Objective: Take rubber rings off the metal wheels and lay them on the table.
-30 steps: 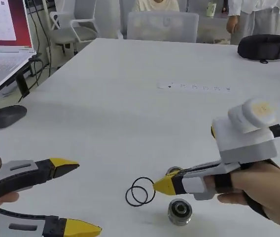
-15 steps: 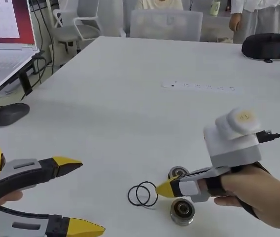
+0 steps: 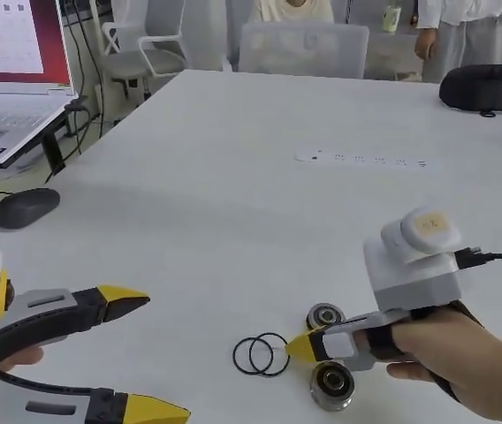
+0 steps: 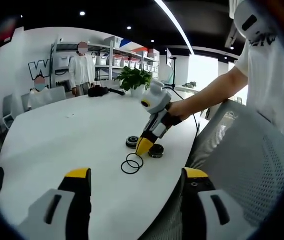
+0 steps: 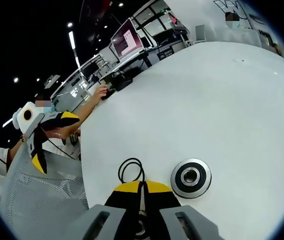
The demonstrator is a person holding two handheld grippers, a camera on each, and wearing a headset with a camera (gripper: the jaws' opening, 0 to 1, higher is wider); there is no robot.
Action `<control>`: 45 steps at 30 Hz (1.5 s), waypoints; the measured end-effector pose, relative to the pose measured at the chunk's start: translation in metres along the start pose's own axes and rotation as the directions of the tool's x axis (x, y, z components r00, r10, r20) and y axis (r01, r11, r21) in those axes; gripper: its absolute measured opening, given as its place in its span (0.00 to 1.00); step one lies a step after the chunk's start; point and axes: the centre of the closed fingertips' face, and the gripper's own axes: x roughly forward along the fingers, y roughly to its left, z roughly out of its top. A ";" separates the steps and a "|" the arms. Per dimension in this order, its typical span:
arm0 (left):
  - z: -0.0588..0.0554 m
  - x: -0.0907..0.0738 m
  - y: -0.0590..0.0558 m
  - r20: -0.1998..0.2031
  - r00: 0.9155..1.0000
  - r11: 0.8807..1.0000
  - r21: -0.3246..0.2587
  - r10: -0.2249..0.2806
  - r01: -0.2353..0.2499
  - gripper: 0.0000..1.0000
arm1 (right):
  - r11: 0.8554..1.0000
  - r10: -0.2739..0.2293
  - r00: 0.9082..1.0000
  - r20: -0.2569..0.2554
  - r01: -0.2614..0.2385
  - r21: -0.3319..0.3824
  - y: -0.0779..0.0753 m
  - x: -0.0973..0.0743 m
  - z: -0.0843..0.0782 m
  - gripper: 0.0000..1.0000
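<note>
Two black rubber rings lie overlapping on the white table. Just right of them are two metal wheels, one farther and one nearer. My right gripper is shut, with nothing seen in its jaws, its yellow tip between the wheels and just short of the rings. In the right gripper view the shut tips point at the rings, with a wheel to the right. My left gripper stands open at the table's near left, aimed at the rings.
A power strip lies mid-table. A laptop and a grey mouse are at the left, a black bag at the far right. Chairs and people stand beyond the far edge.
My right gripper has drawn back a little toward me, uncovering the farther wheel. The head camera has tilted slightly. The left gripper holds still, open.
</note>
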 end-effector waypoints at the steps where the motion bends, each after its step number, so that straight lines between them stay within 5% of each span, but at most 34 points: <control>1: 0.000 0.000 0.000 -0.001 1.000 1.000 0.000 0.000 0.000 0.71 | 1.000 -0.002 1.000 -0.001 0.002 -0.003 0.000 0.000 0.000 0.00; 14: -0.005 -0.010 0.006 -0.048 0.998 0.999 0.012 0.033 -0.032 0.71 | 0.997 0.005 0.999 0.050 -0.001 -0.075 0.007 -0.012 0.004 0.13; 21: 0.002 -0.017 0.006 -0.038 0.997 0.998 0.011 0.063 -0.062 0.71 | 0.986 0.037 0.993 0.110 -0.018 -0.169 0.022 -0.025 0.027 0.16; 29: 0.006 -0.019 0.008 -0.038 0.997 0.997 0.021 0.069 -0.068 0.71 | 0.951 0.072 0.987 0.145 -0.024 -0.310 0.037 -0.043 0.042 0.17; 37: 0.012 -0.018 0.012 -0.029 0.997 0.998 0.027 0.065 -0.064 0.70 | 0.963 0.057 0.960 0.275 0.020 -0.267 0.024 -0.072 0.065 0.18; 45: 0.020 -0.018 0.024 -0.011 0.998 0.997 0.030 0.069 -0.069 0.70 | 0.976 0.004 0.942 0.336 0.069 -0.204 0.001 -0.087 0.071 0.17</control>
